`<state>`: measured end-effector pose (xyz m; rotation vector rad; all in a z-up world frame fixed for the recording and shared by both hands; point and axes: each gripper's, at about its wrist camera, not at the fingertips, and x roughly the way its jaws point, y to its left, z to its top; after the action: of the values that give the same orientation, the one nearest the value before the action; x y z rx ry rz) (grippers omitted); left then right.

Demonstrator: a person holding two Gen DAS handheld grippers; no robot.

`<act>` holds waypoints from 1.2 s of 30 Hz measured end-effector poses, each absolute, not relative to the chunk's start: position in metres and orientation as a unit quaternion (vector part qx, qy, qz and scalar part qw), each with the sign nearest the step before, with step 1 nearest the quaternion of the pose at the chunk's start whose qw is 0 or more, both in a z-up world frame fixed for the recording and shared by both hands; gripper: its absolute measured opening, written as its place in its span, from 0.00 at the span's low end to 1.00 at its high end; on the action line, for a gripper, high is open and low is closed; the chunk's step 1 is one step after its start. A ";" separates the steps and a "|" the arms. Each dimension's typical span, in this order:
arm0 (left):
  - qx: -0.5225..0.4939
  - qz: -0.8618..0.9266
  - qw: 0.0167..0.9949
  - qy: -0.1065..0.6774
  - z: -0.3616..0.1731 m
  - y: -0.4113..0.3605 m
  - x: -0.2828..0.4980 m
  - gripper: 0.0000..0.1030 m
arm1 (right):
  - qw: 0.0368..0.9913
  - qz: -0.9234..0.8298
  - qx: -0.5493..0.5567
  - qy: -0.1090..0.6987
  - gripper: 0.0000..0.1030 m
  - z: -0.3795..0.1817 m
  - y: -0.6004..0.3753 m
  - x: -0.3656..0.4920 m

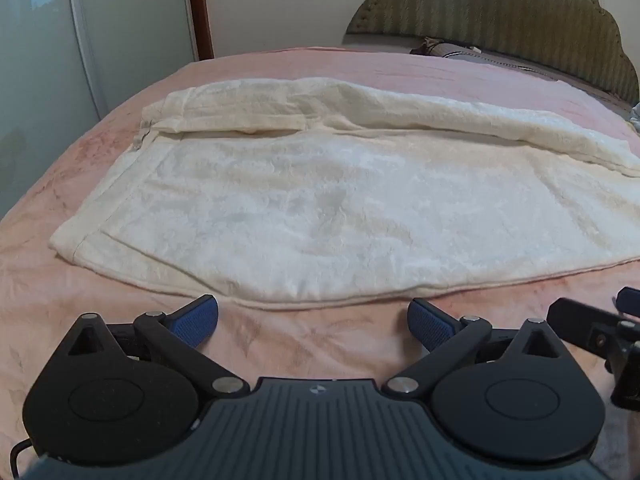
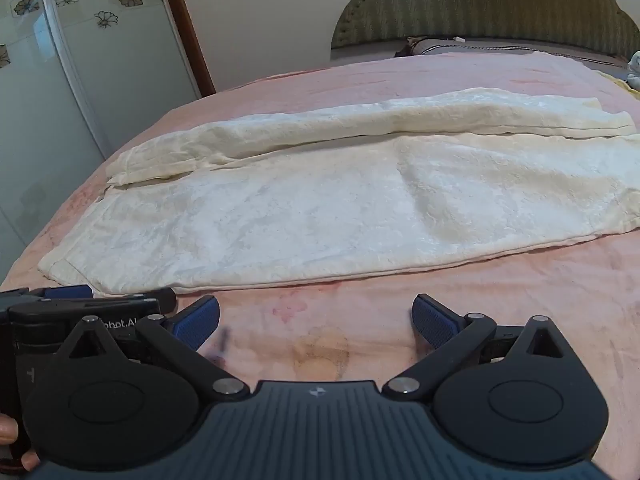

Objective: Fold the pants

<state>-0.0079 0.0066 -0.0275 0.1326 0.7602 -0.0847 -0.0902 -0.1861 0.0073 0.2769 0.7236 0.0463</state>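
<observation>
Cream-white pants [image 1: 320, 208] lie flat across a pink bed [image 1: 60, 312], waist at the left, legs running right; the far leg is bunched in a ridge. They also show in the right wrist view [image 2: 320, 216]. My left gripper [image 1: 313, 322] is open and empty, just short of the pants' near edge. My right gripper [image 2: 316, 322] is open and empty above the bare blanket [image 2: 520, 312], a little short of the near edge. Each gripper shows at the edge of the other's view: the right one [image 1: 600, 340] and the left one [image 2: 80, 308].
A padded green headboard [image 1: 500, 8] with a pillow [image 1: 452, 50] stands at the far right. A glass wardrobe door [image 2: 60, 80] with flower stickers and a brown door frame [image 2: 184, 28] stand to the left of the bed.
</observation>
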 end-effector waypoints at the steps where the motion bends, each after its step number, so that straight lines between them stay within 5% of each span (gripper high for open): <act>1: 0.068 -0.041 0.926 0.370 -0.029 0.007 -0.009 1.00 | 0.926 0.023 0.133 0.352 1.00 0.007 -0.186 -0.091; 36: 0.042 -0.046 0.939 0.339 -0.041 0.015 -0.017 1.00 | 0.943 -0.004 0.076 0.324 1.00 -0.019 -0.174 -0.092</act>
<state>-0.0166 0.0148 -0.0409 0.0850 0.6928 -0.0940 -0.0917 -0.1737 -0.0188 0.1544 0.6601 -0.0089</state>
